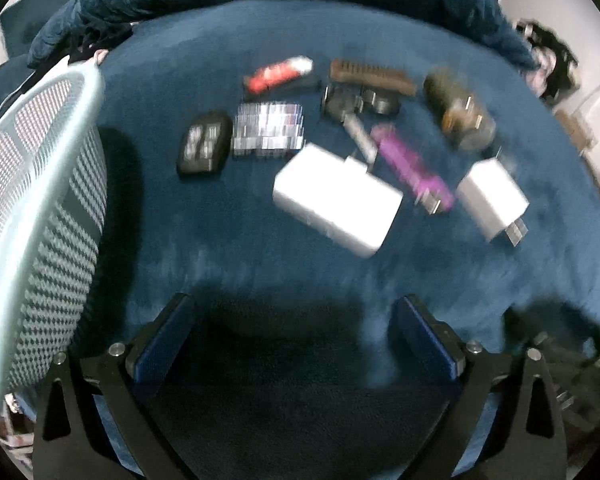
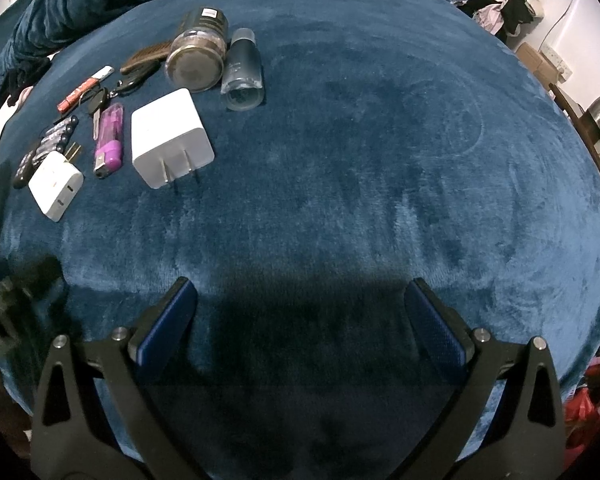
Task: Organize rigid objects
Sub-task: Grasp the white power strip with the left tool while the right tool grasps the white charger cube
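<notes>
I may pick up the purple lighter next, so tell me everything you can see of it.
The purple lighter lies flat on the blue plush cover, between the key and the large white charger, apparently touching neither. Its body looks like translucent purple plastic, with an opaque purple cap and metal head at the end nearer the camera. Neither gripper holds it. The left wrist view is blurred.

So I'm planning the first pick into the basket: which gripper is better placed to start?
Left, probably. The left gripper is open, faces the big white charger directly, and has the mesh basket beside it. The right gripper, also open, faces bare blue blanket, with the objects off to its left.
</notes>
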Demonstrator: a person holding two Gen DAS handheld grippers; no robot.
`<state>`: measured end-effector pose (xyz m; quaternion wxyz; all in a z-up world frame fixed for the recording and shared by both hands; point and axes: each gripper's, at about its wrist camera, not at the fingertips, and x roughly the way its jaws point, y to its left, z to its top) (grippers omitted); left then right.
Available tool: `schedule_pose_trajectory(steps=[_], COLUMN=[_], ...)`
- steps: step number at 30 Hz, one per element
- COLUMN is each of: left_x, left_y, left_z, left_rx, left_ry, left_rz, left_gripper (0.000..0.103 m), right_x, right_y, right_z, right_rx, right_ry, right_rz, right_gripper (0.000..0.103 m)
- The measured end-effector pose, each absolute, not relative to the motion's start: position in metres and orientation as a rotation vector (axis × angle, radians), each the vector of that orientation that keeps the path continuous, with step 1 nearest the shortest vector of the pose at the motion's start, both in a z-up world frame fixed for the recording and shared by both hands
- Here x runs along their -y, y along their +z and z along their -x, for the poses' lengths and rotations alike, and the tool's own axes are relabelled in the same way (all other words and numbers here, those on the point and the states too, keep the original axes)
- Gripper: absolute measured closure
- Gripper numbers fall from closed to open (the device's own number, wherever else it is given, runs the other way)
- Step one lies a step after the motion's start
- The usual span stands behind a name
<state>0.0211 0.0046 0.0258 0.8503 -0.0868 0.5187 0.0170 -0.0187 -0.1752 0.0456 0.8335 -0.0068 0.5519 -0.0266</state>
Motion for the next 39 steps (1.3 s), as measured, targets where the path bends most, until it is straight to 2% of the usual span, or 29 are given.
schedule_pose_trajectory(steps=[3,7,16,18,22,25,30,32,37,39], left_x=[-0.006,-0.014,-0.006,-0.006,-0.014,-0.027,-0.046,-0.040,-0.027,-0.024], left_y=[0.042,0.046,0.016,0.015,0.022,0.025,0.023,0.023,0.017,0.017], left_z=[-0.034,-0.059,-0.096,-0.098,-0.090,-0.084,-0.080,-0.079,-0.089,-0.088], left_rx=[-1.065,-1.127,-1.263,-1.282,-1.295,-1.298,-1.283,-1.276,-1.239,-1.215], left_ry=[0.030,0.068,0.203,0.201,0.144,0.085,0.043,0.041,0.051,0.040], left_rz=[0.219,0.336,0.392,0.368,0.298,0.308,0.322,0.308,0.220,0.174], left_gripper=[0.003,0.003,0.012,0.017,0.045,0.053,0.053,0.043,0.043,0.046], right_x=[0.175,0.174,0.177,0.177,0.178,0.177,0.174,0.173,0.174,0.172], right_y=[0.046,0.046,0.047,0.047,0.047,0.047,0.047,0.046,0.046,0.047], right_z=[0.020,0.020,0.018,0.018,0.017,0.017,0.015,0.015,0.016,0.017], right_rx=[-1.168,-1.167,-1.165,-1.165,-1.165,-1.165,-1.163,-1.162,-1.162,-1.158], right_ry=[-0.055,-0.056,-0.042,-0.042,-0.043,-0.045,-0.054,-0.053,-0.053,-0.054], right_rz=[0.013,0.015,0.006,0.007,0.009,0.010,0.018,0.018,0.019,0.020], right_gripper=[0.000,0.000,0.000,0.000,0.000,0.000,0.000,0.000,0.000,0.000])
